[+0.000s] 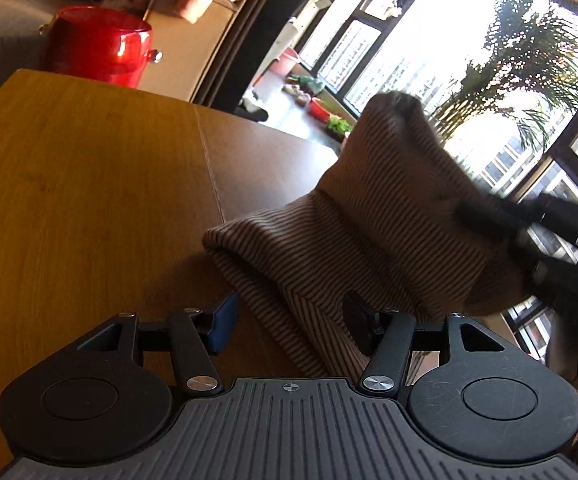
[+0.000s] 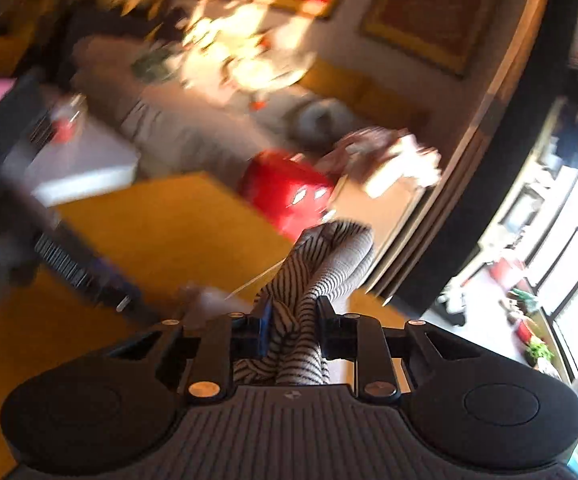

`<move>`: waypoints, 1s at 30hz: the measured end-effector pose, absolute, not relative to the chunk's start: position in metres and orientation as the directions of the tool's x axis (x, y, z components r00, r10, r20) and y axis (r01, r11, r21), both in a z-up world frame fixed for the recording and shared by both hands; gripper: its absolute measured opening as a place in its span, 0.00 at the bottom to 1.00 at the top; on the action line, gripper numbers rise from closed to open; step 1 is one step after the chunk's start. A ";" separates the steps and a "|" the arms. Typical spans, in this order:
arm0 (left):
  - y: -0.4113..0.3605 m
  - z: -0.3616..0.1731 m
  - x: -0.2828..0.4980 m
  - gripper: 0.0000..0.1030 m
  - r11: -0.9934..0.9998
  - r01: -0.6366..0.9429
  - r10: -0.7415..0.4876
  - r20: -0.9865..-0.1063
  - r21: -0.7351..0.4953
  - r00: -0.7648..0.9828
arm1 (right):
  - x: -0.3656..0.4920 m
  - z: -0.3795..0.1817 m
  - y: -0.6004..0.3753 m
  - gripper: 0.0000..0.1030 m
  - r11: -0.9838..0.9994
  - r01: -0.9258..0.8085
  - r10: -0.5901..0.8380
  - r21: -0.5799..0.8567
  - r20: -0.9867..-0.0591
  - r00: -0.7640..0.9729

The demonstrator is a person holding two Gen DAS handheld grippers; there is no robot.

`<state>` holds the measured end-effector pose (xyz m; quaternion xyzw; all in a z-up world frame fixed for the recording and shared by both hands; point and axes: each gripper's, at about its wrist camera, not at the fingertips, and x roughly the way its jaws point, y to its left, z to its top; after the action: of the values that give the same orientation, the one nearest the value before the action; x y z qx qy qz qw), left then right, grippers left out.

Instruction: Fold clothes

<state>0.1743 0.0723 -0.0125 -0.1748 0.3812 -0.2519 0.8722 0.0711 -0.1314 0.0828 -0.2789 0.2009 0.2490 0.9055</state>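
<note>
Left claw (image 1: 289, 320) wide open, striped cloth (image 1: 369, 232) draped betw. its fingers, bunched over the table (image 1: 89, 184) near the far edge. Red bucket (image 1: 101, 44) beyond. Right claw (image 2: 293, 316) pinched tight on the cloth, lifted above table; view blurred.

We find no readable text, labels, brands or nos. in either view. Only mark: a small crosshair symbol (image 1: 289, 387) at lower centre of the left wrist view, on the ribbed gripper body; right wrist view has a similar mark (image 2: 291, 393), too blurred to read.
</note>
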 end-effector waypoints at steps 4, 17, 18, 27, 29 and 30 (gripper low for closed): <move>0.073 -0.014 0.174 0.60 0.815 0.299 -0.567 -0.582 -0.496 0.583 | 0.050 0.036 -0.102 0.23 0.612 -0.654 0.352 -0.445 -0.587 0.729; 0.071 -0.020 0.172 0.62 0.812 0.295 -0.572 -0.591 -0.503 0.569 | 0.027 0.012 -0.086 0.37 0.583 -0.625 0.330 -0.520 -0.551 0.766; 0.071 -0.020 0.171 0.62 0.811 0.297 -0.575 -0.590 -0.504 0.567 | 0.027 0.012 -0.086 0.37 0.585 -0.624 0.330 -0.518 -0.551 0.767; 0.066 -0.023 0.167 0.57 0.805 0.313 -0.586 -0.589 -0.504 0.557 | 0.035 0.011 -0.083 0.43 0.594 -0.622 0.334 -0.510 -0.547 0.768; 0.065 -0.023 0.167 0.55 0.806 0.313 -0.585 -0.590 -0.503 0.557 | 0.035 0.010 -0.083 0.45 0.597 -0.621 0.336 -0.508 -0.545 0.768; 0.065 -0.023 0.168 0.55 0.807 0.311 -0.583 -0.591 -0.503 0.557 | 0.035 0.009 -0.083 0.45 0.598 -0.621 0.337 -0.507 -0.544 0.768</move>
<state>0.1675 0.0652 -0.0234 -0.1729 0.3933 -0.2585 0.8652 0.0354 -0.0830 0.0092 -0.3542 0.2007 0.2751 0.8710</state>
